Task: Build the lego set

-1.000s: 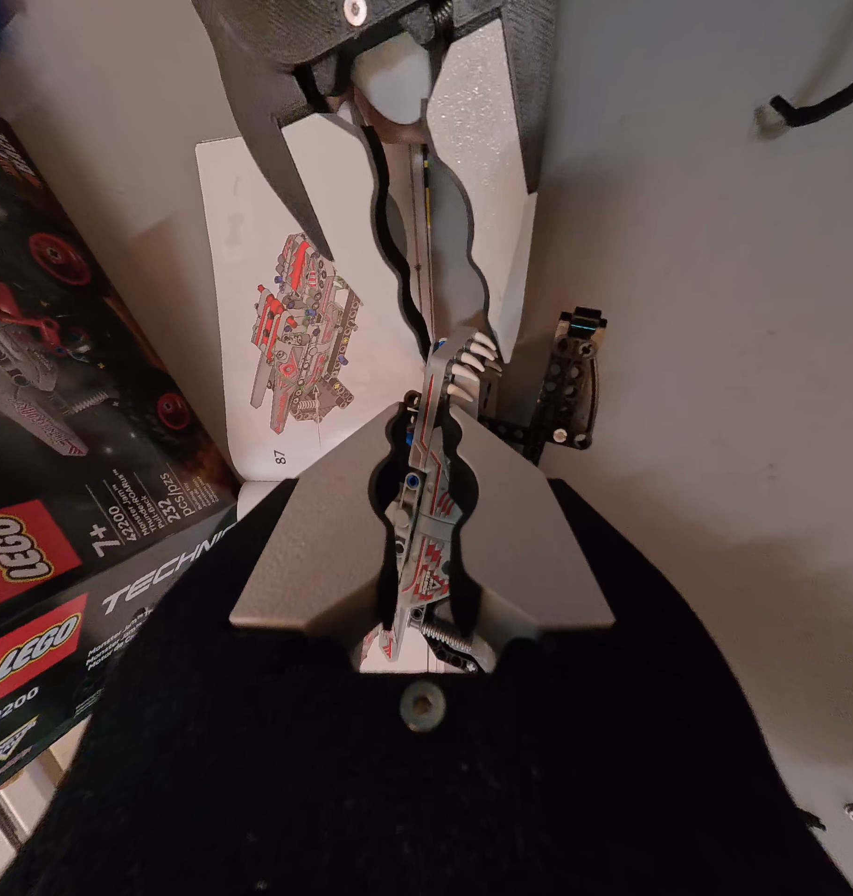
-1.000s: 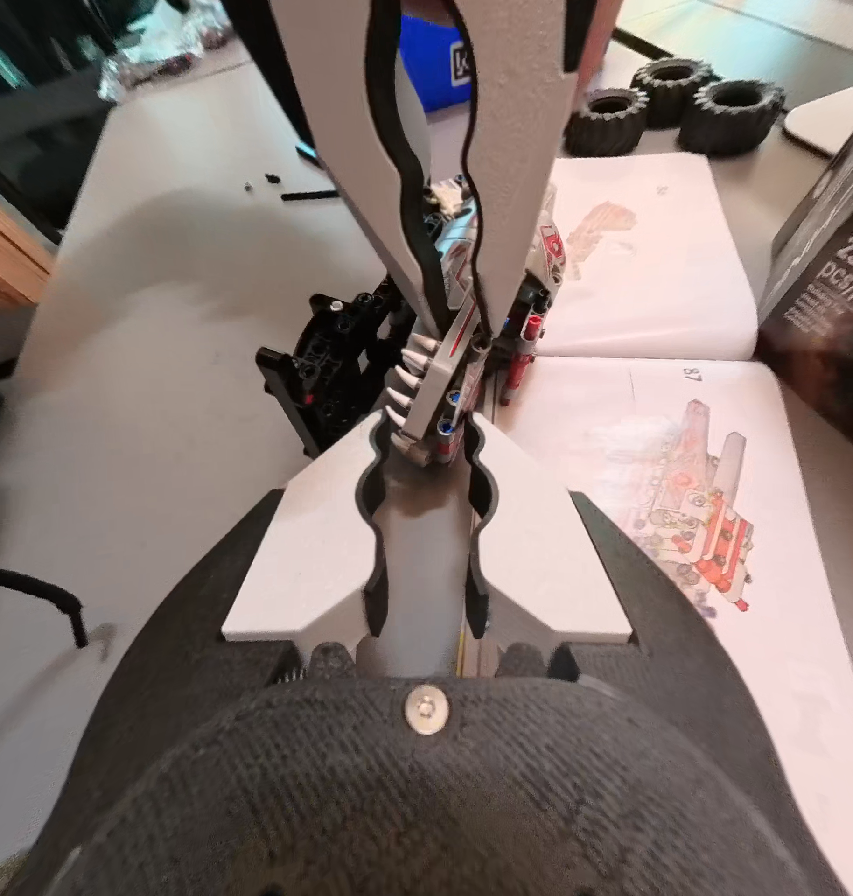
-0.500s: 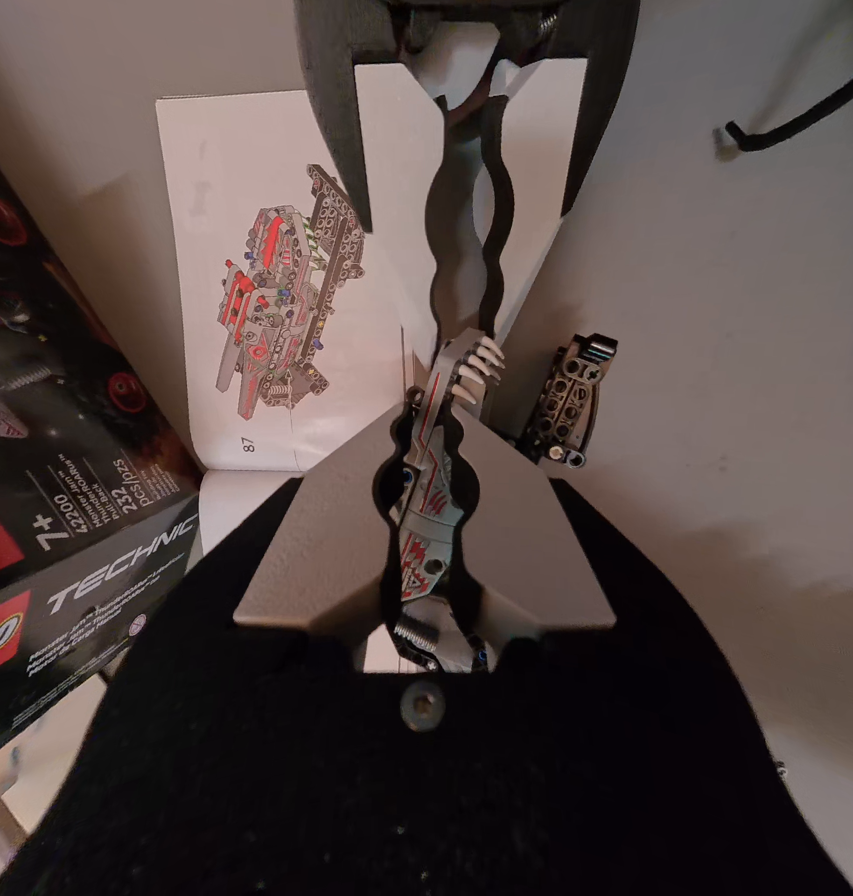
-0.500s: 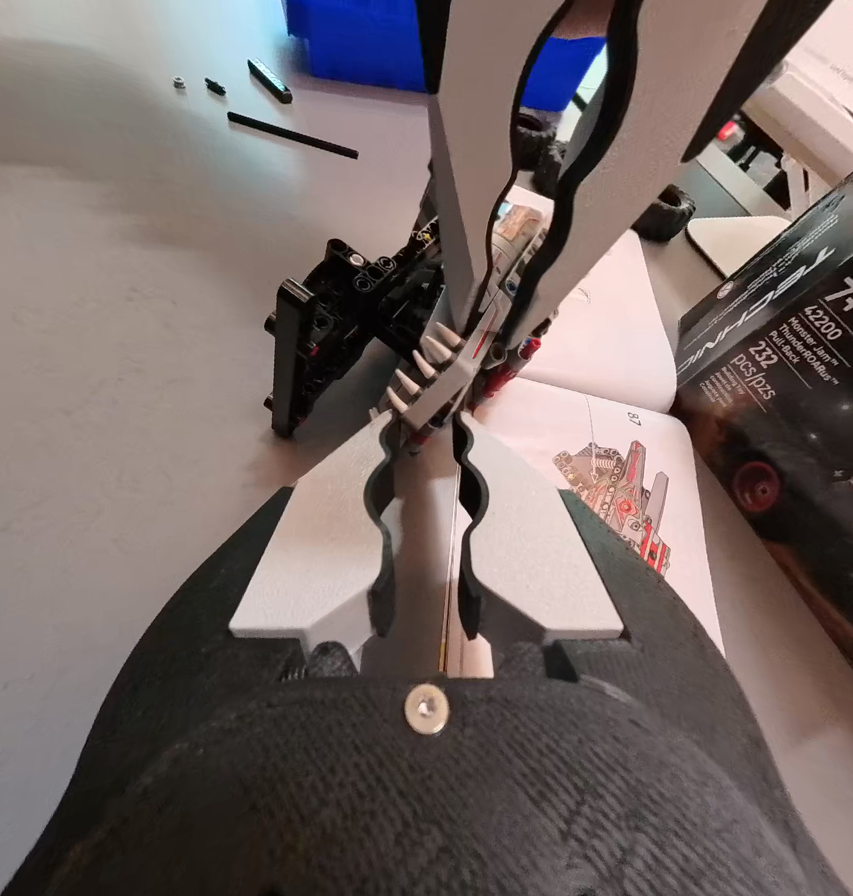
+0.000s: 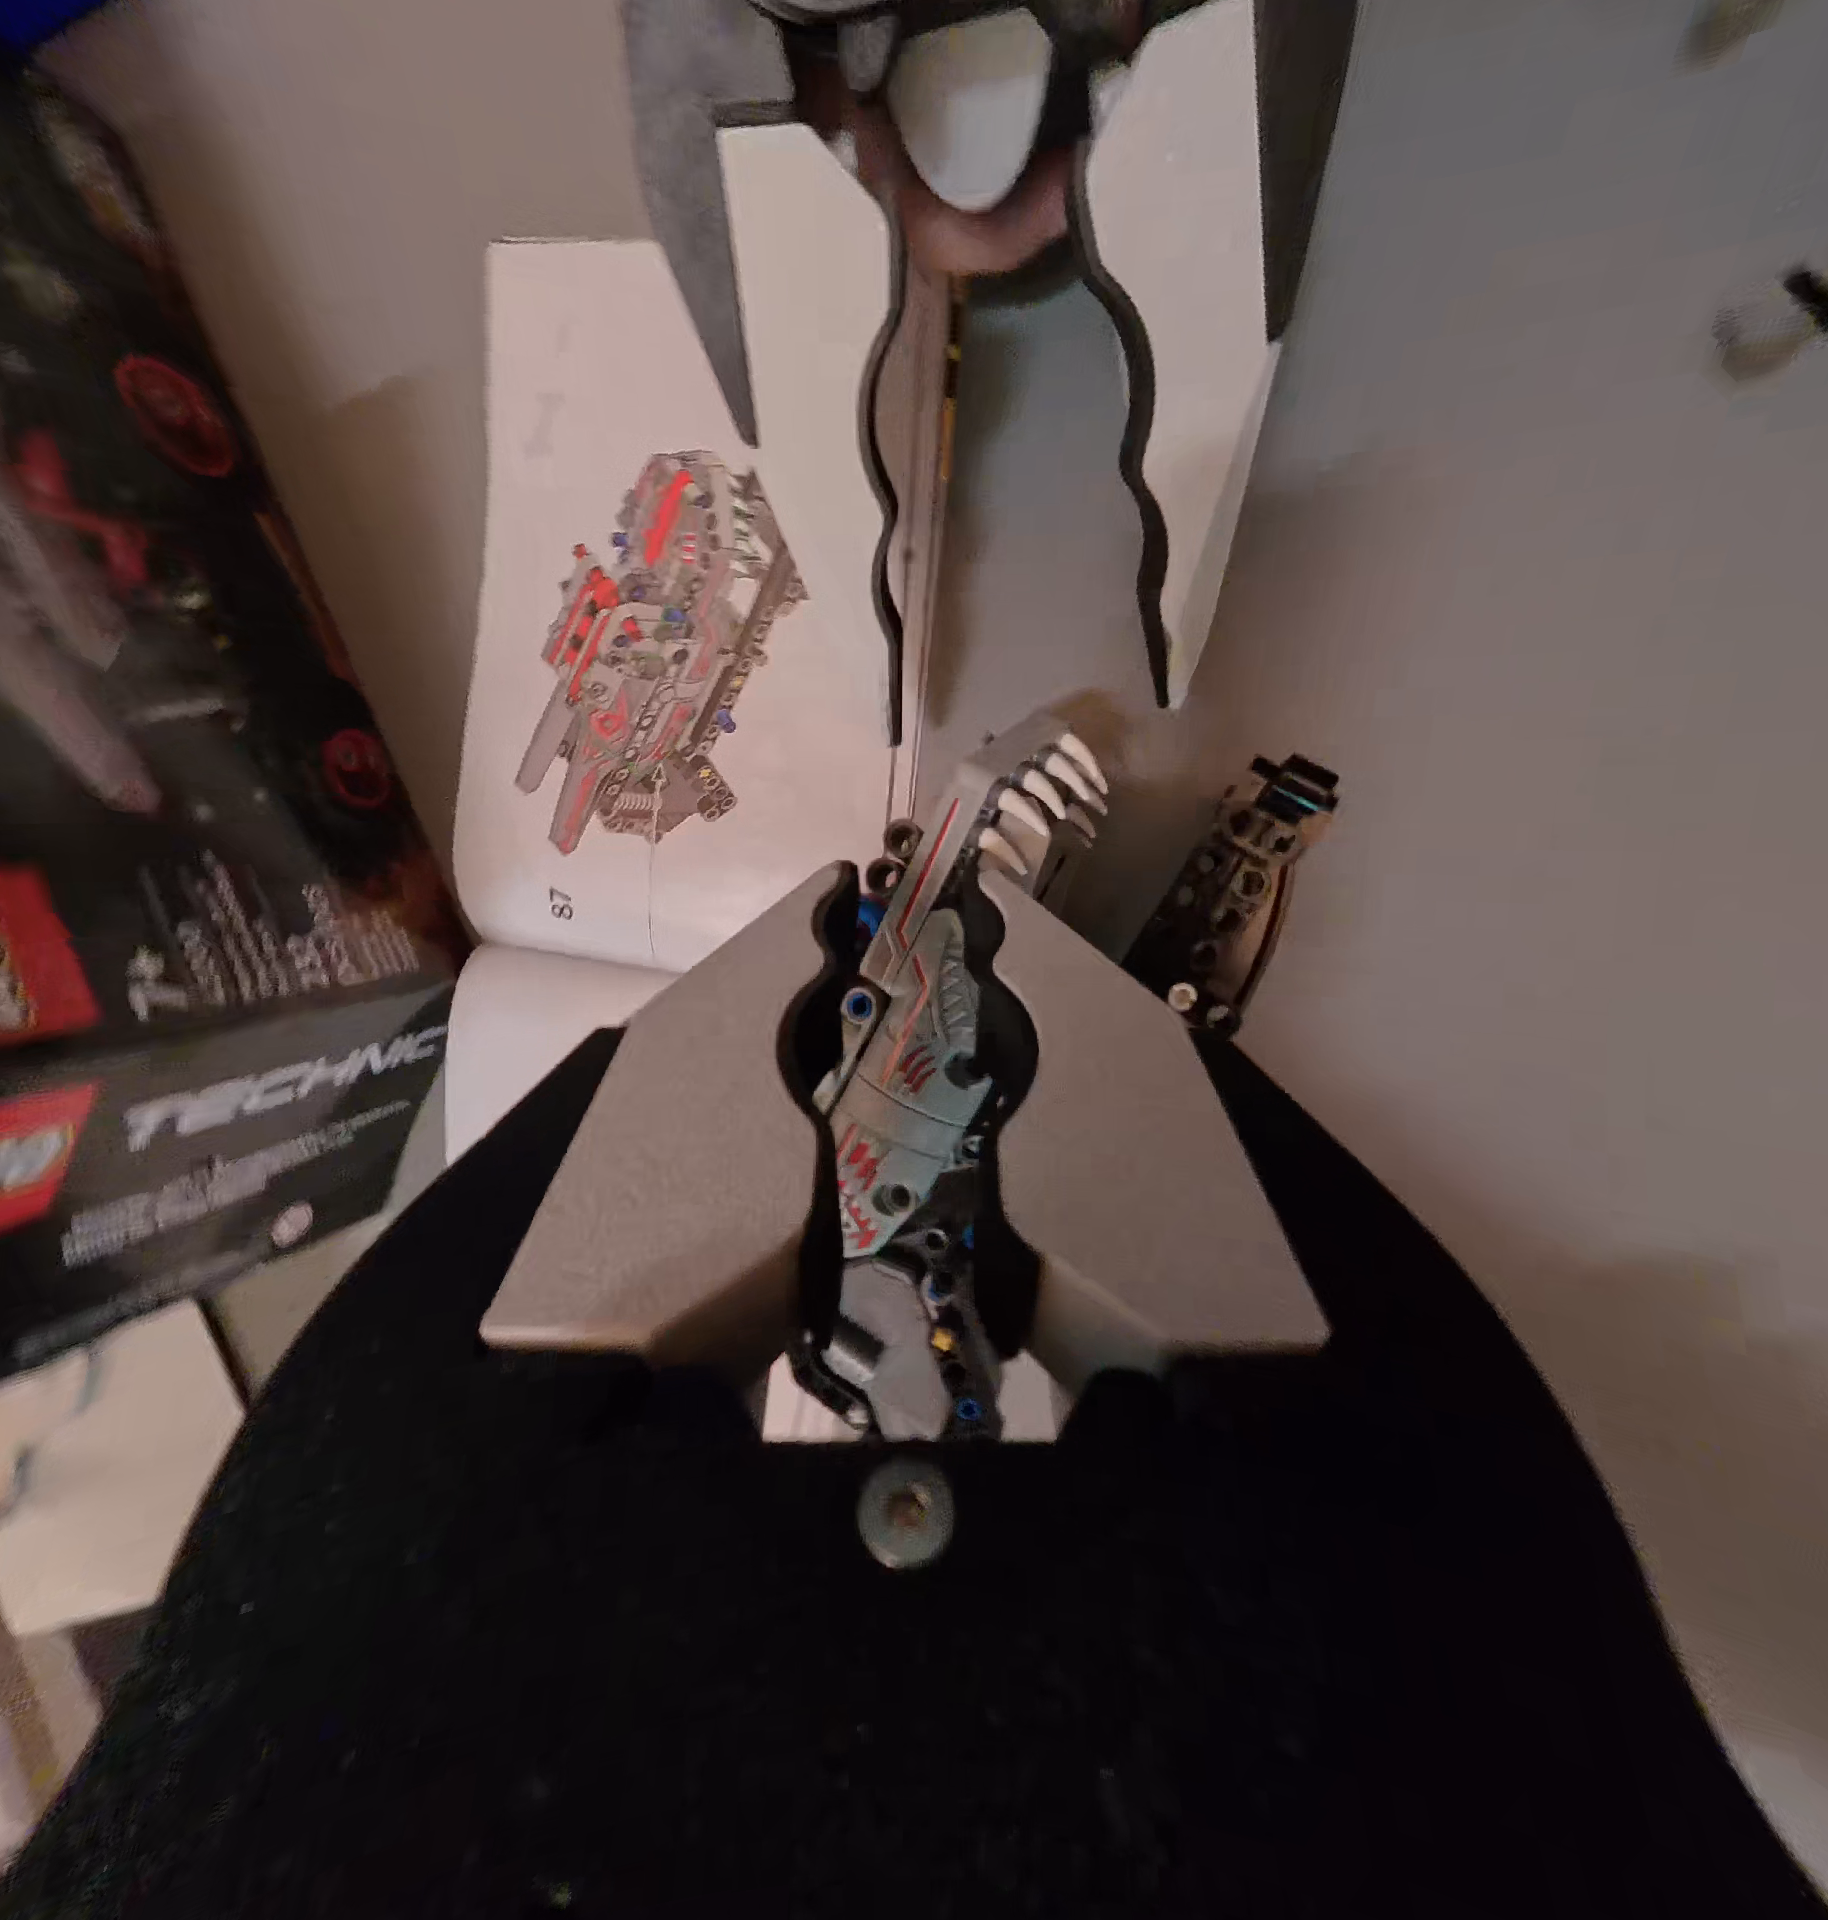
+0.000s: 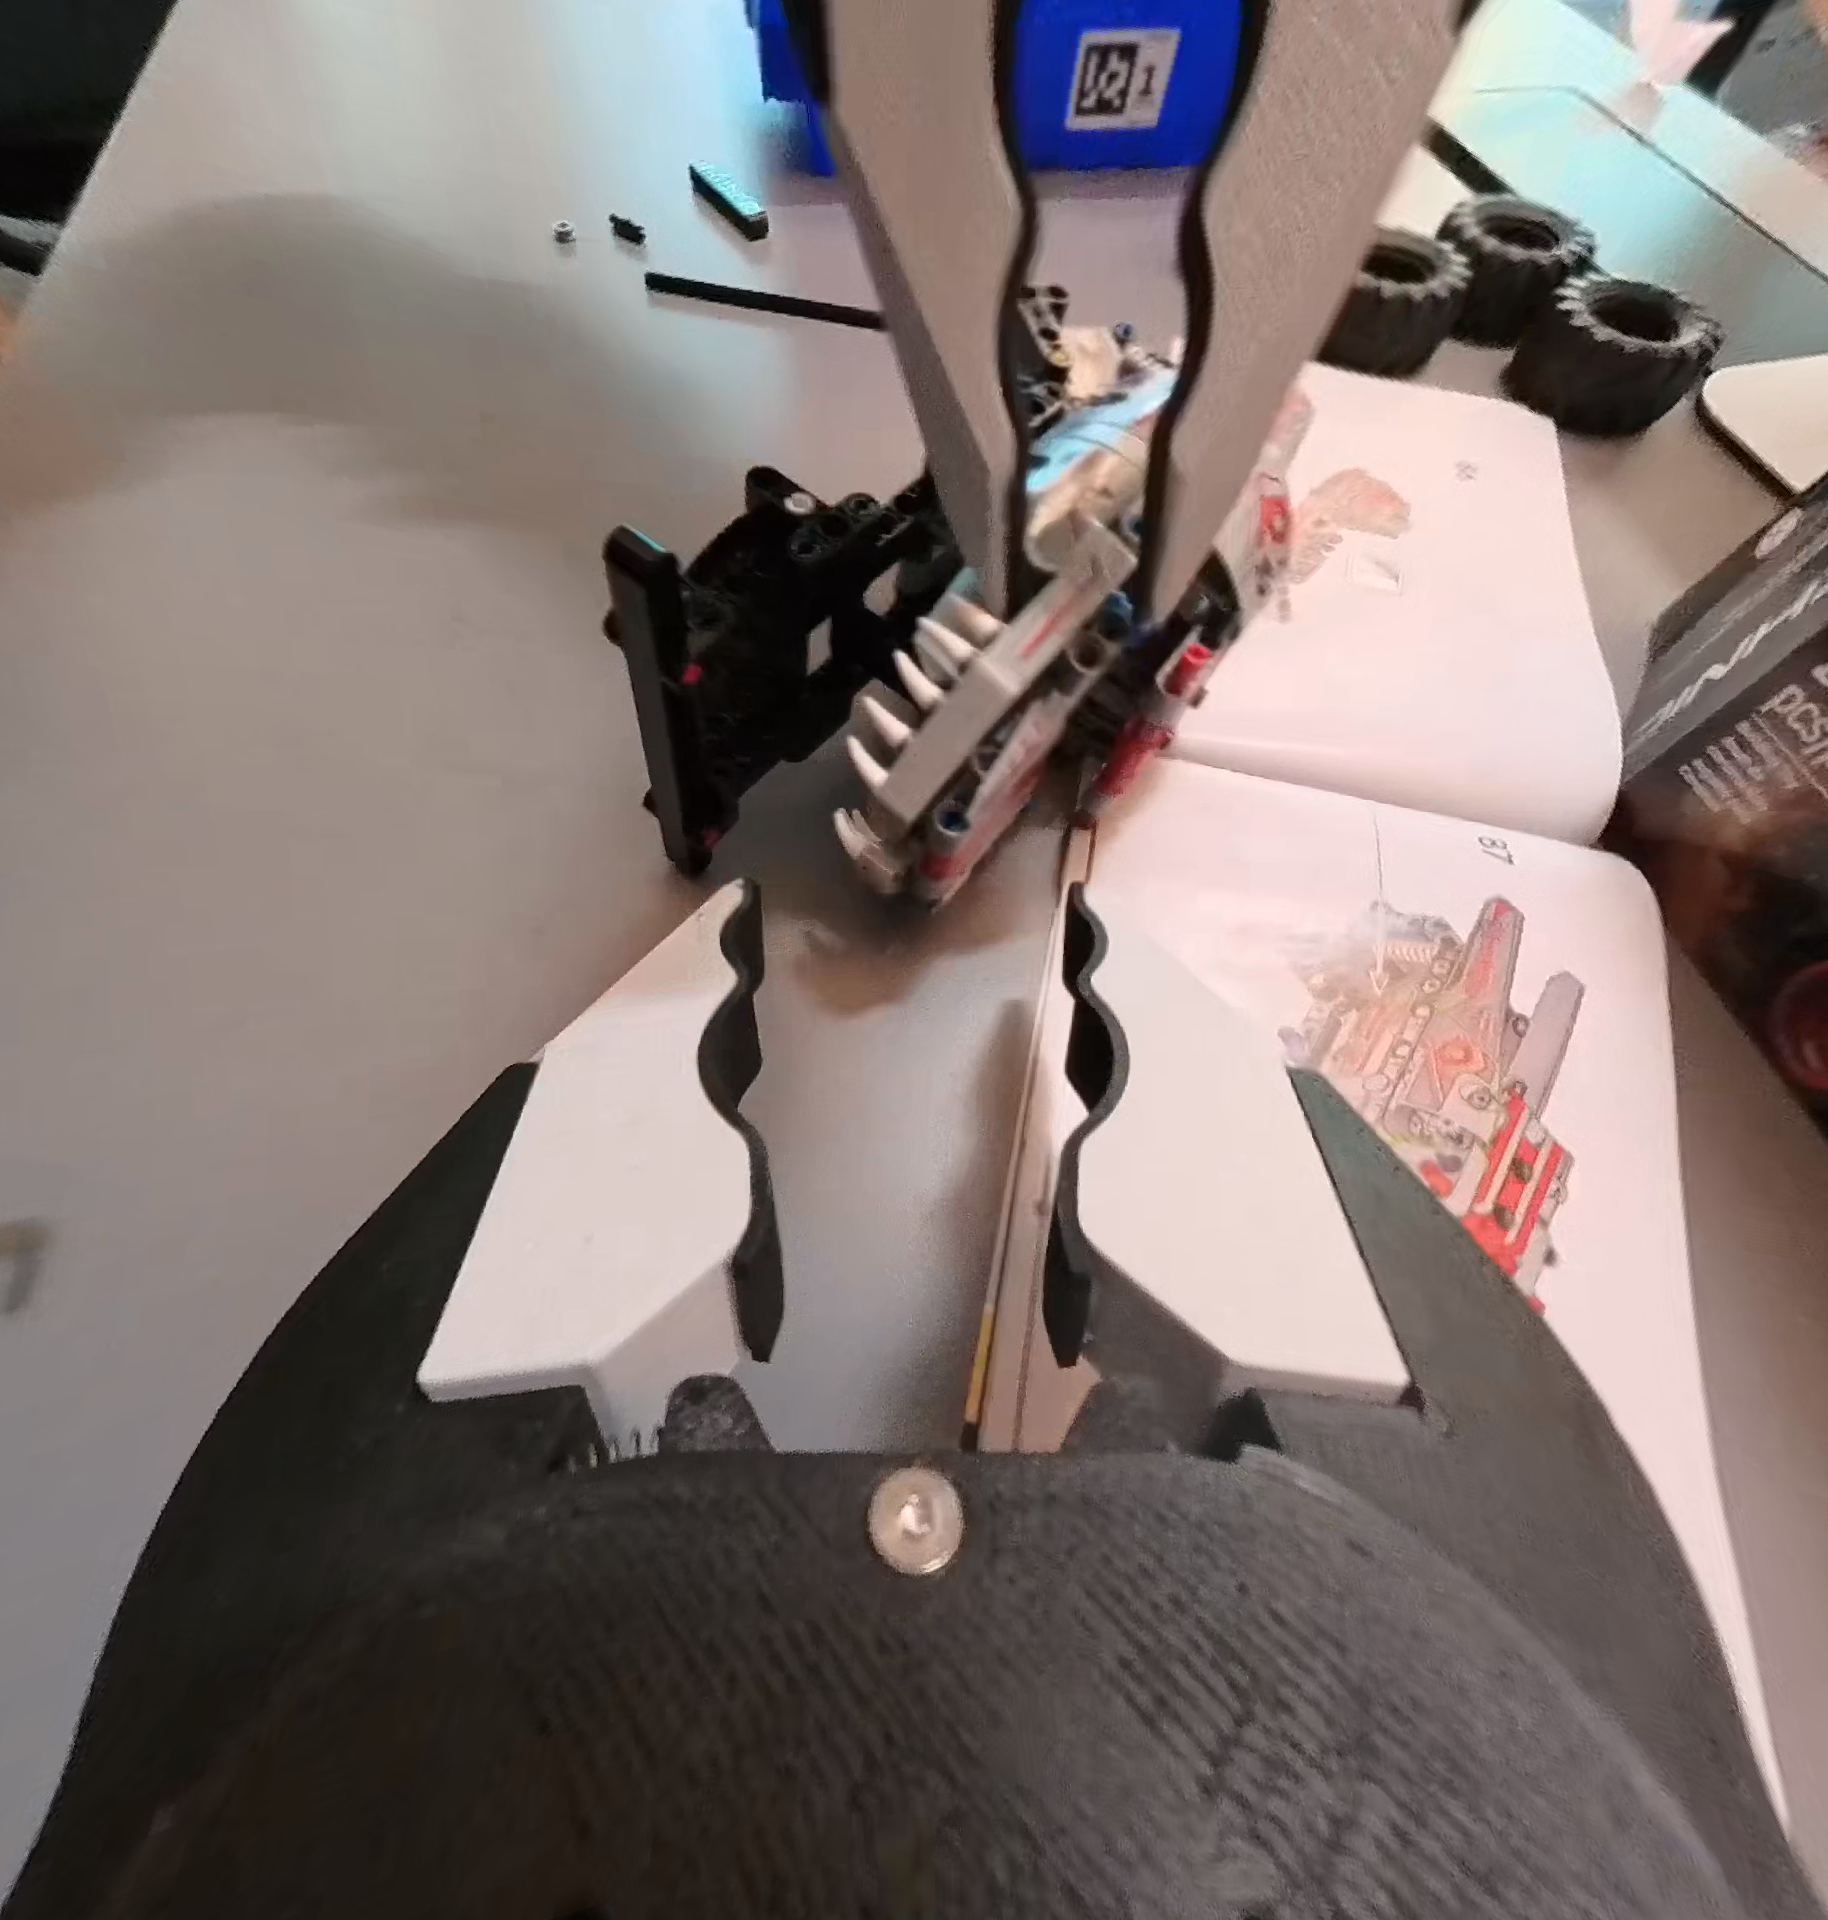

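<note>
The grey Lego model (image 5: 915,1039) has white teeth and red stripes. My left gripper (image 5: 915,894) is shut on its body and holds it nose-down, low over the white table. In the right wrist view the model (image 6: 993,707) hangs from the left gripper (image 6: 1071,613), which comes in from the top. A black frame section (image 6: 764,644) stands at the model's left; I cannot tell if they are joined. My right gripper (image 6: 910,899) is open and empty, just short of the toothed end. It also shows in the left wrist view (image 5: 1024,717), at the top.
The open instruction booklet (image 6: 1409,1039) lies under and to the right of the model. The dark Lego box (image 6: 1772,675) stands at the right edge. Black tyres (image 6: 1512,281), a blue bin (image 6: 1097,83), a black axle (image 6: 754,296) and small loose parts lie farther back.
My right gripper has opened wide and drawn back from the model's toothed end, where its fingers were close around the tip. My left gripper keeps hold of the model.
</note>
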The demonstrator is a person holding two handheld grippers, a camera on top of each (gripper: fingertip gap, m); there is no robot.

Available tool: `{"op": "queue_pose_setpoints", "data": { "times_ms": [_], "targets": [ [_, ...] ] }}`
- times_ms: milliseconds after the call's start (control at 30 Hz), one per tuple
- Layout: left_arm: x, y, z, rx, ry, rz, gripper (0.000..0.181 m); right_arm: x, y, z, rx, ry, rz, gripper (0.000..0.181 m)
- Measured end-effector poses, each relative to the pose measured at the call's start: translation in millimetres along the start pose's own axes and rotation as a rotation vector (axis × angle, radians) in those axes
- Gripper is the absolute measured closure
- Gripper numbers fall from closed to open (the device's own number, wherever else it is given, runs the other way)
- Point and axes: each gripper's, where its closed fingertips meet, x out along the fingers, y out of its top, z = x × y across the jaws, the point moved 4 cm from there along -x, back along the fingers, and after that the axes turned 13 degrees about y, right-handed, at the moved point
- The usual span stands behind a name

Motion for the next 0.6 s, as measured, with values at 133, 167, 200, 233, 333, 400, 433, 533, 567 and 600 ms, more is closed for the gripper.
{"op": "queue_pose_setpoints", "data": {
  "times_ms": [133,167,200,233,333,400,433,533,567,600],
  "targets": [
    [-20,-12,4,-0.204,0.182,0.080,0.151,-2,0,2,0.023,-0.009,0.009,0.122],
    [-24,-17,10,-0.202,0.216,0.090,0.149,0,-2,1,0.019,0.000,-0.006,0.120],
    [-27,-23,15,-0.182,0.269,0.089,0.146,2,-3,0,0.016,0.008,-0.024,0.118],
    [-29,-29,18,-0.152,0.324,0.080,0.145,4,-5,0,0.014,0.010,-0.044,0.117],
    [-28,-48,22,-0.025,0.470,0.005,0.141,8,-8,-1,-0.003,0.013,-0.085,0.114],
    [-29,-46,26,0.062,0.533,0.041,0.146,9,-8,-1,-0.008,0.012,-0.092,0.115],
    [-28,-46,29,0.119,0.566,0.038,0.149,9,-8,0,-0.003,0.008,-0.089,0.115],
    [-24,-52,42,0.269,0.602,-0.033,0.155,6,-7,3,0.019,-0.018,-0.072,0.116],
    [-21,-53,48,0.278,0.582,-0.042,0.154,6,-7,4,0.024,-0.022,-0.071,0.116],
    [-19,-52,51,0.290,0.573,-0.035,0.151,6,-7,4,0.027,-0.024,-0.071,0.115]
  ]
}}
